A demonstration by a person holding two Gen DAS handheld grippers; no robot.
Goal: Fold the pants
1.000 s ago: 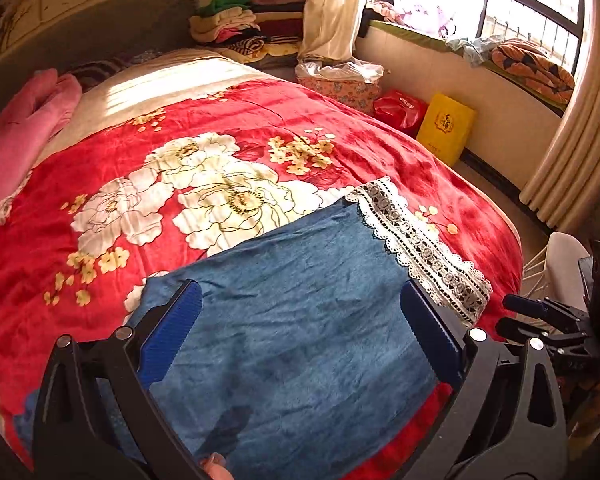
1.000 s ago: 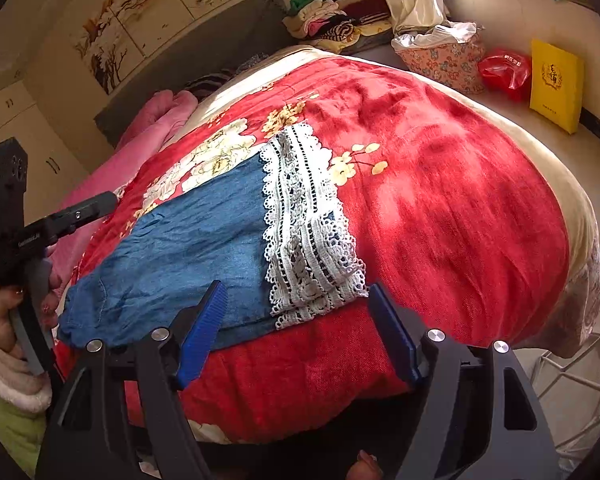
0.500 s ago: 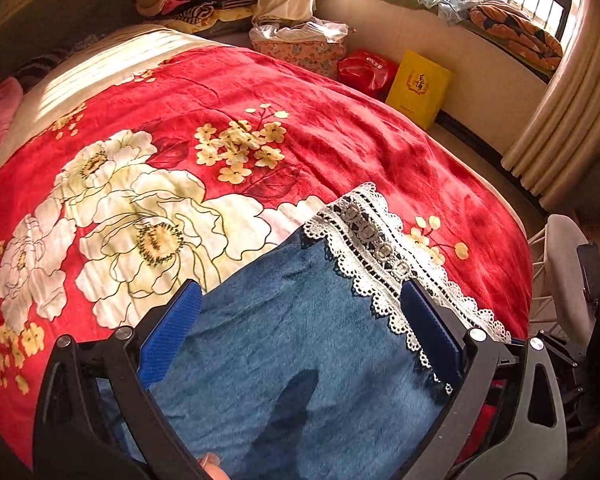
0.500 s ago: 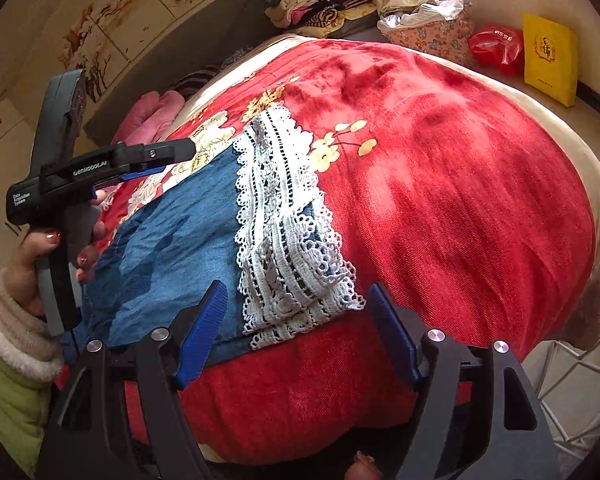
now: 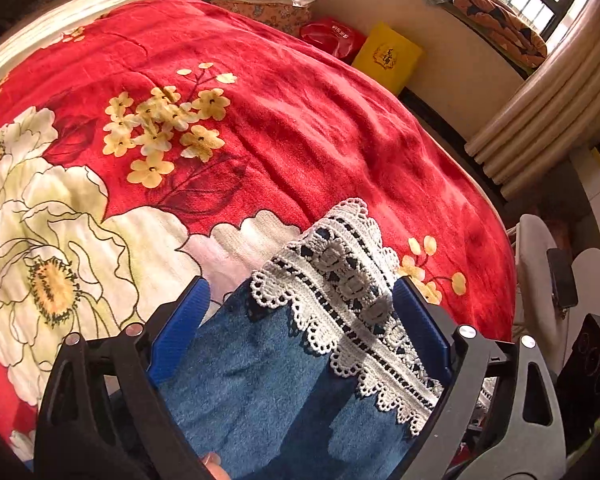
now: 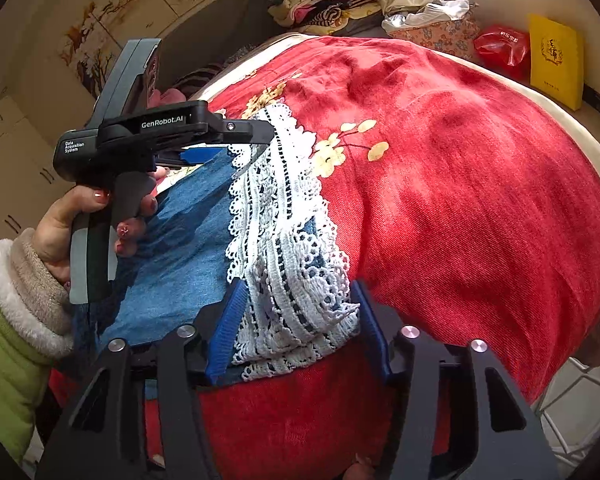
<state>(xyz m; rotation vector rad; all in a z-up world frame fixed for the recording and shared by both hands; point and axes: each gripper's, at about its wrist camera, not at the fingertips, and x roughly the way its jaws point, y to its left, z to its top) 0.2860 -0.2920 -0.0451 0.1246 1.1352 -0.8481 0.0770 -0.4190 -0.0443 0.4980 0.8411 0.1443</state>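
- Your pants (image 5: 260, 392), blue denim with a white lace hem (image 5: 352, 292), lie on the red floral blanket (image 5: 300, 128), at its near edge.
- Your left gripper (image 5: 300, 320) stands with jaws apart and closing; the far corner of the lace hem lies between them, and the pads do not yet press on it.
- Your right gripper (image 6: 296, 320) is likewise closing around the near corner of the lace hem; a visible gap remains on the right pad's side.
- Risk: the lace is bunched and layered. If you clamp only the top layer, the denim beneath will likely stay on the blanket and the fold will skew.
- Risk: the openwork could snag on the ribbed pads when you let go.
- Risk: a low bite may catch the blanket too.
- Legible writing: "GenRobot.AI" and "Data Acquisition System" on the left gripper body. The yellow bag (image 6: 556, 60) beyond the blanket bears characters too small to read.
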